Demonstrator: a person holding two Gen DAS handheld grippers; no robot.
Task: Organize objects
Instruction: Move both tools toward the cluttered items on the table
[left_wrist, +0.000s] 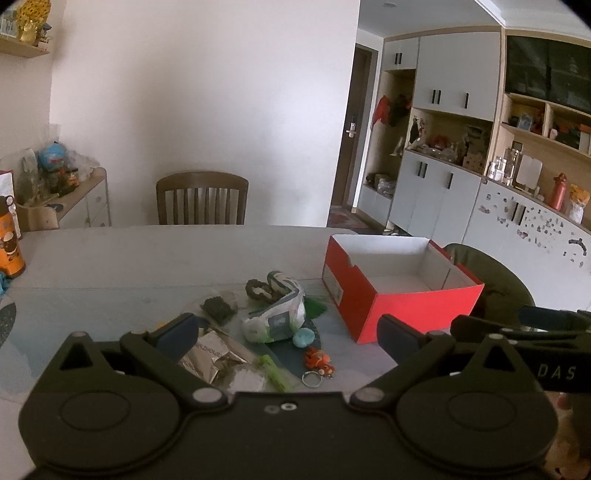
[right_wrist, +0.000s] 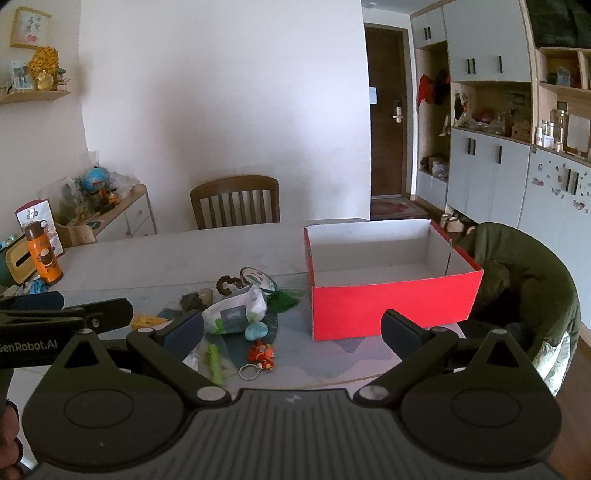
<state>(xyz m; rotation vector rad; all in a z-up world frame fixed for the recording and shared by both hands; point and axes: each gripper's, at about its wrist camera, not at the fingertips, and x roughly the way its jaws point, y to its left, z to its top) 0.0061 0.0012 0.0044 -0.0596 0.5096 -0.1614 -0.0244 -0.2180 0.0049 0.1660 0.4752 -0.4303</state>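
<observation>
Wooden chair (right_wrist: 235, 201) — orange bottle (right_wrist: 42, 253) — wall cabinets (right_wrist: 491, 110).

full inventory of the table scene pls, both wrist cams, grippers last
red box: 1, red outside, white inside, open, nothing visible in it, right side of table
table: 1, pale grey
white pouch: 1, white with green print, middle of the pile
blue-green oval: 1, in front of the pouch
orange keychain toy: 1, with metal ring, near front of pile
green stick: 1, lime, left of the keychain
silver foil packet: 1, crumpled, left of pile
orange bottle: 1, brown cap, far left of table
wooden chair: 1, brown, behind table
green padded seat: 1, olive, right of the box
left gripper: open, above table
right gripper: open, above table
</observation>
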